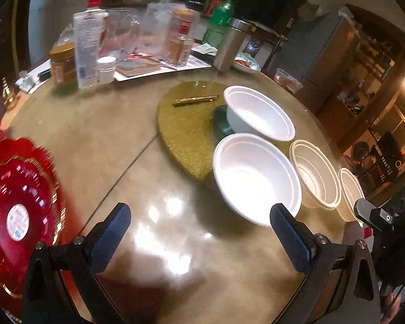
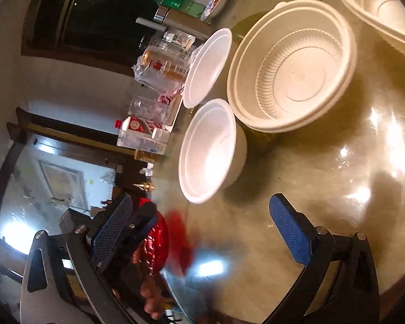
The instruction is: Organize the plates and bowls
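Observation:
In the left wrist view, two smooth white bowls [image 1: 256, 178] [image 1: 259, 113] stand on the round table, the far one on a gold placemat [image 1: 189, 135]. Two ribbed cream bowls [image 1: 314, 172] [image 1: 349, 191] stand to their right. A stack of red scalloped plates [image 1: 19, 210] lies at the left edge. My left gripper [image 1: 199, 226] is open and empty above the table, near the closest white bowl. In the right wrist view, my right gripper [image 2: 202, 213] is open and empty, below the white bowls [image 2: 208, 151] [image 2: 206, 67] and a ribbed bowl [image 2: 294, 67]. Another ribbed bowl [image 2: 380, 8] is at the top right.
Bottles, jars and clear containers [image 1: 127, 37] crowd the far side of the table, with a steel flask [image 1: 229, 46] and a green bottle [image 1: 220, 21]. A gold stick [image 1: 195, 100] lies on the placemat. The right gripper's body [image 1: 386, 229] shows at the right edge.

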